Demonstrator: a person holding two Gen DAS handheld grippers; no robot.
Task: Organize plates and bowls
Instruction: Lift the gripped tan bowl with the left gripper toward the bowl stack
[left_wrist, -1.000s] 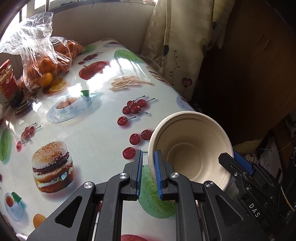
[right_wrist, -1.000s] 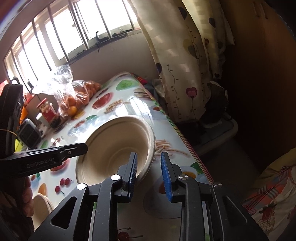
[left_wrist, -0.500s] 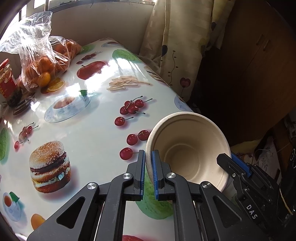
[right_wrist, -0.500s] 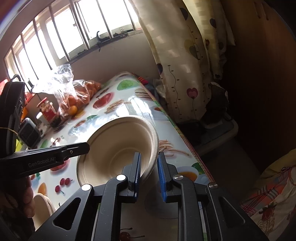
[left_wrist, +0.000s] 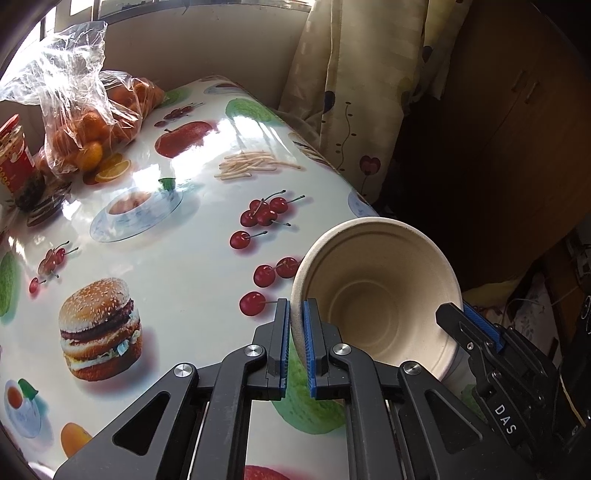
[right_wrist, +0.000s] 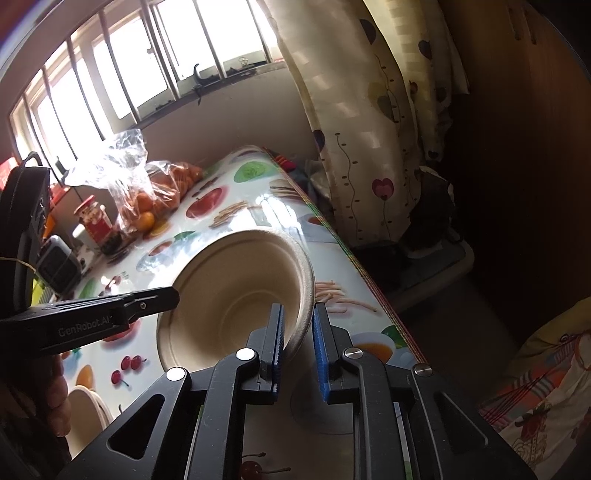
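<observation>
Left wrist view: the left hand-held gripper (left_wrist: 295, 347) sits at lower centre, its blue pads pinched on the near-left rim of the bowl (left_wrist: 380, 295), one pad inside, one outside. The bowl is tipped, its mouth turned toward the camera, over the right edge of the bench (left_wrist: 192, 258) in the lower right of the frame. It looks like moulded pulp: light, matte, fairly grippy, but with a thin wall that would likely dent or crease under a hard squeeze. The rolled rim is the stiffest part, so that is the sensible place to hold it.

At the far lower right of this frame the right hand-held gripper (left_wrist: 476, 325) reaches in at the bowl's opposite rim.

Right wrist view: the right hand-held gripper (right_wrist: 297, 343) at lower centre straddles the bowl's (right_wrist: 236, 295) right rim, one finger inside, one outside. A visible gap remains on the outer side, so it reads as released, not yet clamped. The left hand-held gripper's finger (right_wrist: 155, 299) enters level from the left edge to the other rim. A second pale dish (right_wrist: 88, 406) lies on the bench at lower left.

Farther up the bench, in the upper left of both frames, are a bag of oranges (left_wrist: 92, 125) and a red jar (right_wrist: 94, 221).
</observation>
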